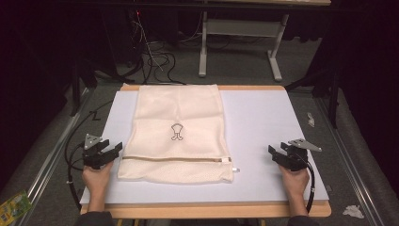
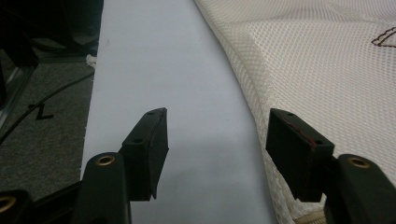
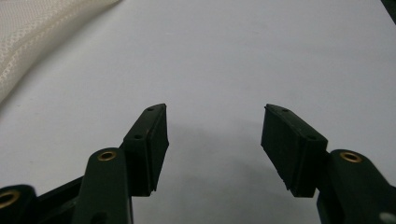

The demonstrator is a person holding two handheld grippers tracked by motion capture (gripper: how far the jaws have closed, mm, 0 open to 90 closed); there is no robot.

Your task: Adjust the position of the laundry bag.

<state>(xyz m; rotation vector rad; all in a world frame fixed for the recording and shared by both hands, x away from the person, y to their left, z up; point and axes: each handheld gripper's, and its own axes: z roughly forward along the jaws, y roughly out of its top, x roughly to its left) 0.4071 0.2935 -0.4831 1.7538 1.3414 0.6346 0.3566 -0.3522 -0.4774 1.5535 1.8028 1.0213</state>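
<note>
The left gripper [image 2: 217, 140] has its jaws spread wide with nothing between them but the pale bench surface. In the left gripper view, its right jaw hangs just over the left edge of the mesh laundry bag [image 2: 322, 70], while its left jaw stands over bare bench; whether the right jaw touches the mesh cannot be told. In the high view this left gripper [image 1: 114, 149] sits at the near left of the bench, just beside the bag's near left corner, held by the person's left hand [image 1: 97, 176], with a grey three-cornered plate on top and a black cable trailing off to the left.

The right gripper [image 3: 214, 140] also has its jaws wide apart and holds nothing; the white bench top shows beneath and beyond them, and a bit of the mesh bag shows at the far left corner of that view. In the high view the right gripper [image 1: 276, 151] rests at the near right of the bench, well apart from the bag, held by the right hand [image 1: 294, 179], its cable looping down toward the near edge.

The cream mesh laundry bag [image 1: 176, 134] lies flat in the middle of the bench [image 1: 263, 122], reaching from the far edge to near the person. A small dark emblem [image 1: 176, 132] marks its centre. A zipper [image 1: 174, 159] runs left to right across its near part, with the pull [image 1: 235, 169] at the right end.
</note>
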